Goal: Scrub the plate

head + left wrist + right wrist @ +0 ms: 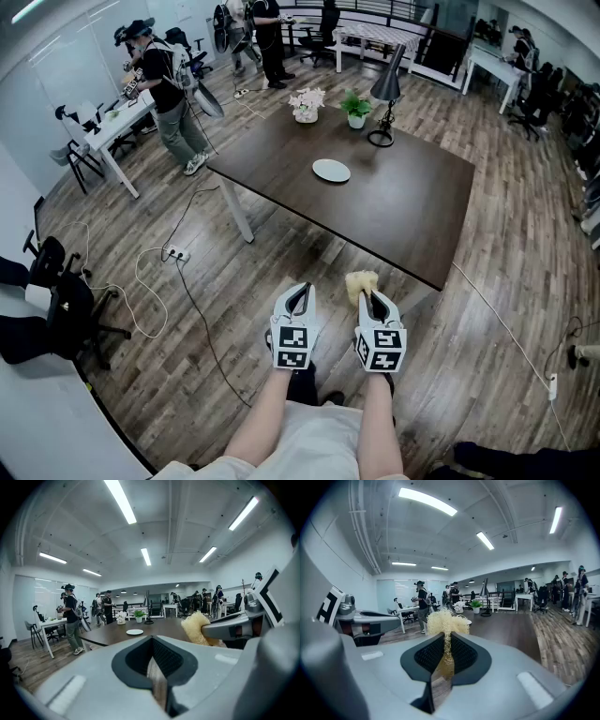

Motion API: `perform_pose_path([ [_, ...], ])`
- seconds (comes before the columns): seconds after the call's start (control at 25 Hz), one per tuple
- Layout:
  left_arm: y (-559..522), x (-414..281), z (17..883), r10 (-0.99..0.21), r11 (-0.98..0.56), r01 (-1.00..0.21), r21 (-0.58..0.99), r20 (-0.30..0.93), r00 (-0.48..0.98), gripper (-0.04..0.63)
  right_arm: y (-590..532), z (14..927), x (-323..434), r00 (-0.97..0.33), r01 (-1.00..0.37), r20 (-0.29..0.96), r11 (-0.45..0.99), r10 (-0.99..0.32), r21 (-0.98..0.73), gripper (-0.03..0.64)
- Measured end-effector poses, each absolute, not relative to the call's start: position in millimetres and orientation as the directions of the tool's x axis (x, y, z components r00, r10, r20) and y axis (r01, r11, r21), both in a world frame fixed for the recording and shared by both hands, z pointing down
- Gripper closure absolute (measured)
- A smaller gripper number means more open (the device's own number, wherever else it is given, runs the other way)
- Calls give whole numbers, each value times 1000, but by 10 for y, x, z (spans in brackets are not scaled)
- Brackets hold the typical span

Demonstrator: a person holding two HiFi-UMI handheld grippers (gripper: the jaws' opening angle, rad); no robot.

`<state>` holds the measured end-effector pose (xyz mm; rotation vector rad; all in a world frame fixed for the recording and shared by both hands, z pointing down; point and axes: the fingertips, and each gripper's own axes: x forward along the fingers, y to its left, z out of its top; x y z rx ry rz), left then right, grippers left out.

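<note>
A small white plate [331, 170] lies on the dark brown table [412, 216], past its middle. Both grippers hang over the wooden floor, short of the table's near edge and well away from the plate. My right gripper [372, 298] is shut on a pale yellow fibrous scrubber [361, 281], which sticks out past its jaws [446, 623]. My left gripper [298, 298] is beside it, shut, with nothing between its jaws [152, 660]. The left gripper view shows the plate [134, 632] far ahead and the scrubber [199, 627] at the right.
At the table's far end stand a white pot of flowers [307, 103], a green plant [355, 108] and a black desk lamp [384, 94]. Cables and a power strip [178, 254] lie on the floor at left. People [169, 94] stand near white desks; black chairs [66, 300] are at far left.
</note>
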<state>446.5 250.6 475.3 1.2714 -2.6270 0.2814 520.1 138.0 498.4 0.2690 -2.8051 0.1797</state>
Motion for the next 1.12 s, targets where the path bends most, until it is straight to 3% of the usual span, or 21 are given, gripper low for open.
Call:
perform_pose_path([
  [0.44,2616,4385,4733,-737,625,-777,-73,274,-618,595,1509,4992,5085,-934,-165,334,982,-126,-91,558],
  [1.12,2520,4037,5036,-737,607,-795,-11,366,-568,595,1325,5270,4723,-915,-228,380,949,-133,-218,555],
])
